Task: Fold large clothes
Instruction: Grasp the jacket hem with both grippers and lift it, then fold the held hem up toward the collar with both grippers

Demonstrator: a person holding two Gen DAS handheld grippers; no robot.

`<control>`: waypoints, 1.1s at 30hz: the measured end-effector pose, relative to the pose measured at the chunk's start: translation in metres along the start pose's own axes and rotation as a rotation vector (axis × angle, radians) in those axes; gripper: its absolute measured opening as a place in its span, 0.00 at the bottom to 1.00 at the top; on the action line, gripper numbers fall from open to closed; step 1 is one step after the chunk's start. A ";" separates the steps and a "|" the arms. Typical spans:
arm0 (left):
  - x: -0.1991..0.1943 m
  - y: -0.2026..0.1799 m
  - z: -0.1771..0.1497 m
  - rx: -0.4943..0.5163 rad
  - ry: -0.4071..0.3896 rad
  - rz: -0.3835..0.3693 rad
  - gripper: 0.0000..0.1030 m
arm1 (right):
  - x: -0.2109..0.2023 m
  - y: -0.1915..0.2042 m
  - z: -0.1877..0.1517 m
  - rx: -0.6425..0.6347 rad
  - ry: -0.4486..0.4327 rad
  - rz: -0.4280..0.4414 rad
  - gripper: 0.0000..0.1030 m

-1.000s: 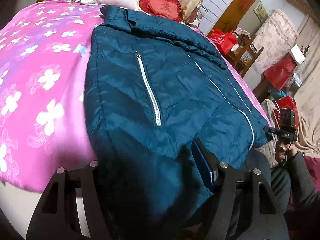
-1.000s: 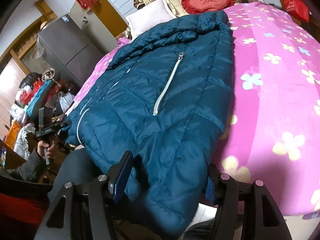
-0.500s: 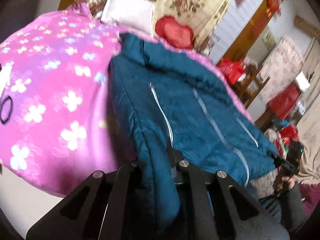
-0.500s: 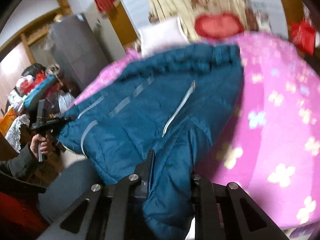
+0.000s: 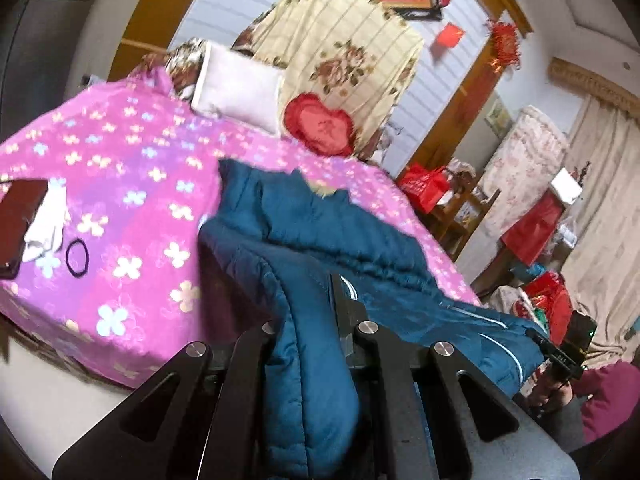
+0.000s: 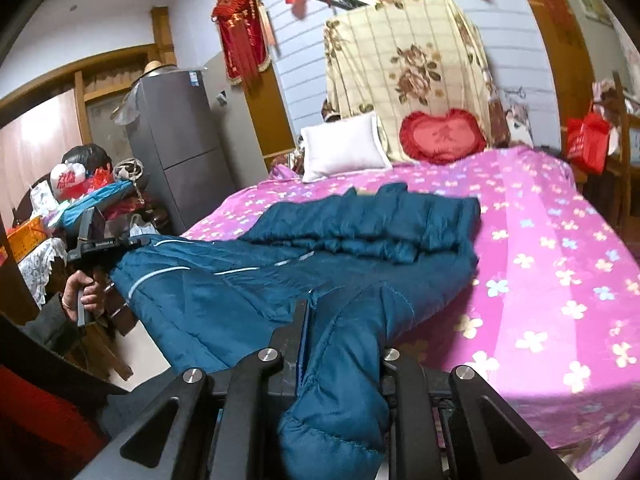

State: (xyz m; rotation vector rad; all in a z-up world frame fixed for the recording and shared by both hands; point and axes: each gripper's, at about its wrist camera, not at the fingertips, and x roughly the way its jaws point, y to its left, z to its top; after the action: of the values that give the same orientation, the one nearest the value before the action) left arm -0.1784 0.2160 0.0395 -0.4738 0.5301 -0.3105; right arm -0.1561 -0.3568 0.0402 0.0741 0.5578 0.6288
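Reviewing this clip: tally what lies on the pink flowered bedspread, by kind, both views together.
Blue padded jacket: 1, hem shut in both grippers
White pillow: 1
Red heart cushion: 1
Black hair tie: 1
White cloth: 1
Dark flat object: 1, identity unclear
Total: 6

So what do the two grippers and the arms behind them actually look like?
The left gripper and the right gripper look alike: matte black angular linkages with triangular cut-outs and round silver bolt heads. The right gripper's finger has a blue inner pad. The left hand emerges from a dark grey sleeve.
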 end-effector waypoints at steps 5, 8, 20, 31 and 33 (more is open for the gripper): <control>-0.014 -0.023 0.025 0.038 -0.080 -0.033 0.07 | -0.018 0.001 0.024 -0.024 -0.072 -0.008 0.15; 0.001 -0.028 0.044 0.056 -0.114 -0.019 0.07 | -0.011 -0.012 0.041 -0.019 -0.105 -0.027 0.15; 0.187 -0.026 0.149 0.256 -0.140 0.289 0.07 | 0.134 -0.086 0.155 0.030 -0.135 -0.288 0.15; 0.356 0.058 0.125 0.132 0.082 0.488 0.11 | 0.286 -0.178 0.123 0.336 0.017 -0.392 0.15; 0.367 0.065 0.123 0.115 0.094 0.482 0.11 | 0.293 -0.185 0.115 0.355 0.021 -0.387 0.15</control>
State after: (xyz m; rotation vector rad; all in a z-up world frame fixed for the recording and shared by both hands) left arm 0.2006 0.1668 -0.0500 -0.2096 0.6952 0.1000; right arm 0.1983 -0.3267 -0.0432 0.2863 0.6780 0.1495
